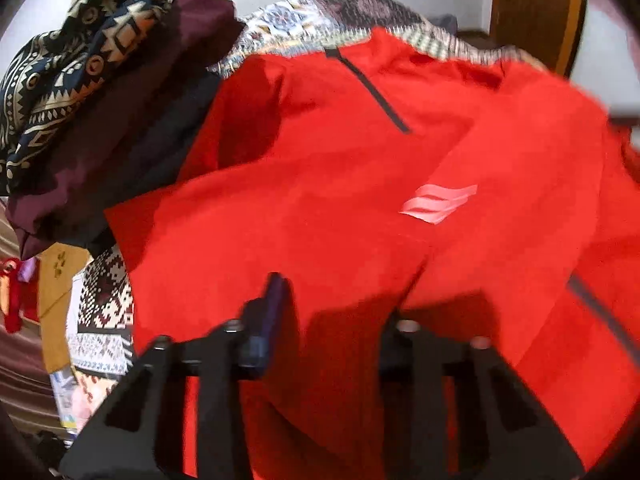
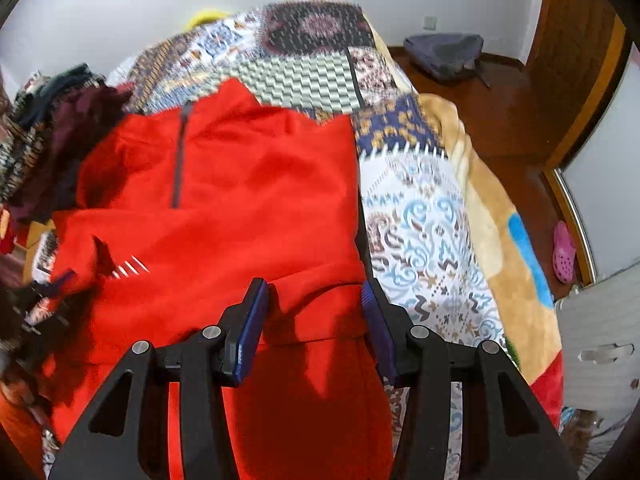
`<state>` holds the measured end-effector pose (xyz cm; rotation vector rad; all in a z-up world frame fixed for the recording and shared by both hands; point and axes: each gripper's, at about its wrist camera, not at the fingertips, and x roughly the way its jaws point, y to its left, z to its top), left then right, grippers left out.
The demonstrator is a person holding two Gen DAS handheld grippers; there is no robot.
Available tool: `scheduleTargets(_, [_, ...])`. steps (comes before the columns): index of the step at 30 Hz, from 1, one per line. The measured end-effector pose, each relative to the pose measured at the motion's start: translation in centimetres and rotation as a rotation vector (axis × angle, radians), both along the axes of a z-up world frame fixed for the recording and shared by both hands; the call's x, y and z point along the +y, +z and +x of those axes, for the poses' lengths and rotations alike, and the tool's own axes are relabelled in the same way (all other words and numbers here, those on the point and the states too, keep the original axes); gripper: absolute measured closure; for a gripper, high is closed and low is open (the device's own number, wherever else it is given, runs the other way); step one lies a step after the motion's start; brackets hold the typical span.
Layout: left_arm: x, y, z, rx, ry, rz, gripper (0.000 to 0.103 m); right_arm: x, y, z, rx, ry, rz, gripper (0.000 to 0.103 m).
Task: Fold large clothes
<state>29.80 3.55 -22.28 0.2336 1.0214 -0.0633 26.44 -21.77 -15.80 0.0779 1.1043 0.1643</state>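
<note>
Patchwork-patterned bedspread covers the bed I work over. Nearest me, my right gripper stands with jaws apart astride the lower hem of the red zip-neck pullover, which lies flat toward the bed's left side. My left gripper is half buried in red cloth; I cannot tell its state. Beyond, a maroon garment pile sits at the left edge.
</note>
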Motion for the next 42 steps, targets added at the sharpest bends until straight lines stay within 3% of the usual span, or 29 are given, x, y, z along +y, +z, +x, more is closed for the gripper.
scheduleTargets(1, [0.3,0.6,0.2,-0.010,0.005,-0.024,0.094,0.0,-0.2,0.0,-0.005,0.003,-0.008,0.056])
scheduleTargets(3, [1.0,2.4,0.6,-0.057,0.026,-0.041,0.100,0.1,-0.4,-0.1,-0.015,0.007,-0.015,0.054])
scheduleTargets(11, [6.5,12.0,-1.1,-0.350,0.139,-0.138,0.101,0.0,0.7,0.1,-0.028,0.011,0.002,0.054])
scheduleTargets(15, [8.8,12.8,-3.5,-0.429,0.185,-0.117,0.100,0.7,0.2,0.3,-0.015,0.027,-0.012,0.054])
scheduleTargets(18, [10.6,10.3,-4.1,-0.367,0.233,-0.112,0.097,1.2,-1.4,0.3,0.012,0.048,-0.048,0.053])
scheduleTargets(23, [14.5,3.2,-4.6,-0.116,0.342,-0.163,0.094,1.2,-1.2,-0.1,-0.017,0.050,-0.049,0.052])
scheduleTargets(26, [16.5,0.4,-5.4,-0.027,0.398,-0.195,0.082,1.2,-1.2,-0.1,-0.016,0.046,-0.049,0.052])
scheduleTargets(28, [17.1,-0.8,-6.4,0.006,0.426,-0.191,0.067,1.5,-1.3,-0.2,-0.018,0.047,-0.058,0.051])
scheduleTargets(34, [18.3,-1.8,-7.9,0.050,0.455,-0.146,0.065,2.0,-0.9,0.1,0.007,0.048,-0.079,0.049])
scheduleTargets(37, [18.4,-0.2,-8.0,0.014,0.435,-0.158,0.063,1.9,-0.4,0.5,0.021,0.044,-0.063,0.049])
scheduleTargets(42, [16.4,3.7,-6.9,-0.091,0.361,-0.153,0.052,2.3,1.8,1.2,-0.032,0.040,-0.032,0.049])
